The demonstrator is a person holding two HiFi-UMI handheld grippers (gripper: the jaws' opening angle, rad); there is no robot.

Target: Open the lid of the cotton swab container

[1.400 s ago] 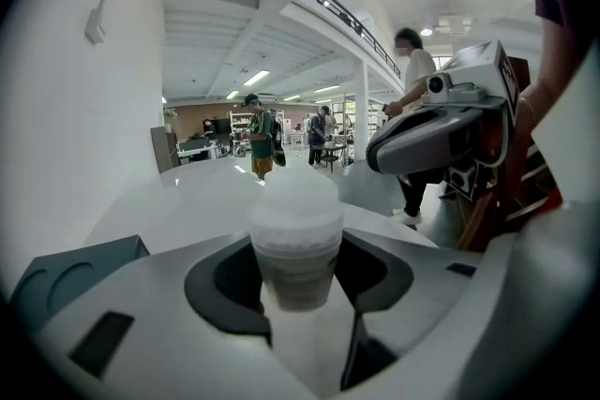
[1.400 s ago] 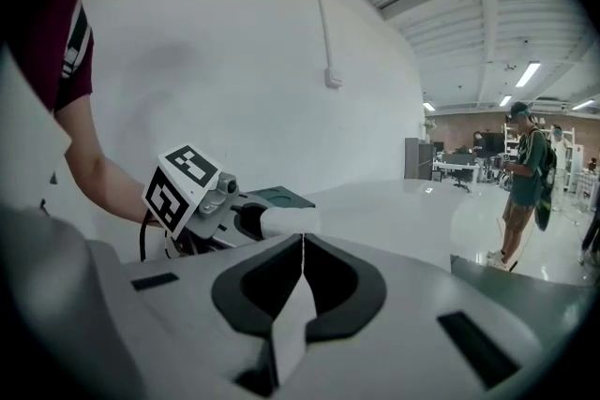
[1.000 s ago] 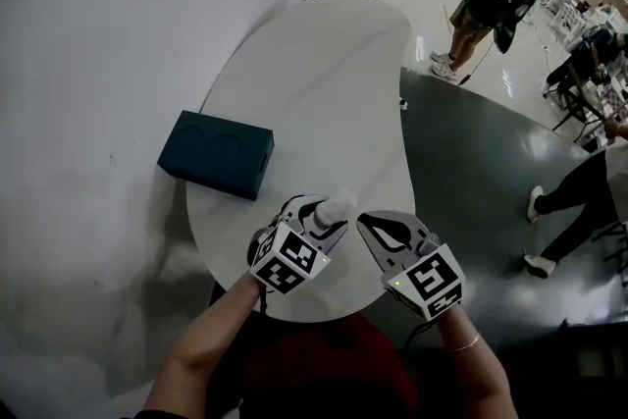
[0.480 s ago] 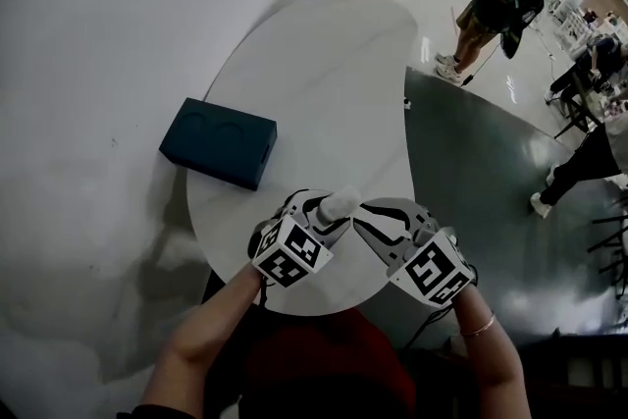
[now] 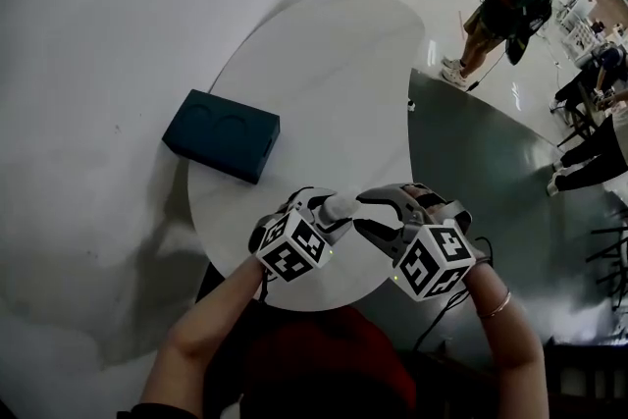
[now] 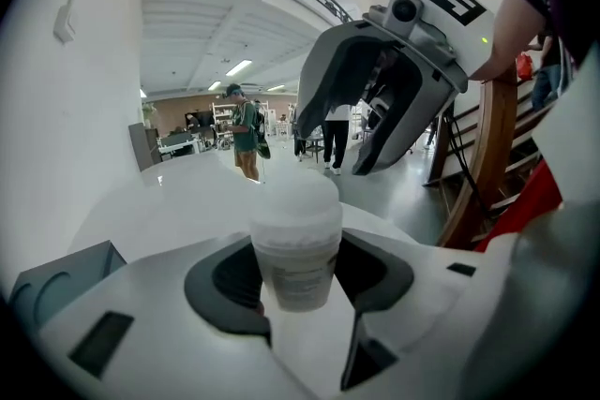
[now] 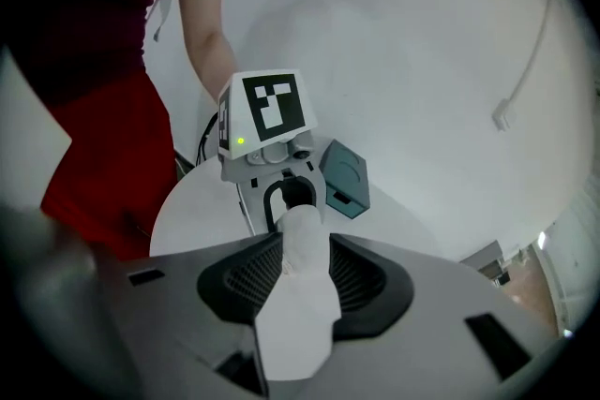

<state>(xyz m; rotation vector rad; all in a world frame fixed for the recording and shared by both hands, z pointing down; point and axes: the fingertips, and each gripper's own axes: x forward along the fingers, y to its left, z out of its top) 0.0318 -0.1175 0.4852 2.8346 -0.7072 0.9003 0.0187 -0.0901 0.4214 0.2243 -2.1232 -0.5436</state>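
Observation:
The cotton swab container (image 5: 340,205), a small frosted white tub with a lid, is held just above the near end of the white table (image 5: 324,64). My left gripper (image 5: 327,212) is shut on its body; in the left gripper view the tub (image 6: 297,244) stands upright between the dark pads (image 6: 225,281). My right gripper (image 5: 367,214) comes in from the right with its jaws opening. The tub's lid end (image 7: 302,239) lies between its ribbed pads (image 7: 248,274), and a small gap shows on each side.
A dark teal box (image 5: 222,134) lies at the table's left edge against the white wall. The table's rounded near edge is just under the grippers. People (image 5: 505,0) stand on the glossy dark floor far to the right.
My right gripper has moved left to the tub, and its jaws, shut before, now stand spread around the lid end. The left gripper and tub have hardly moved.

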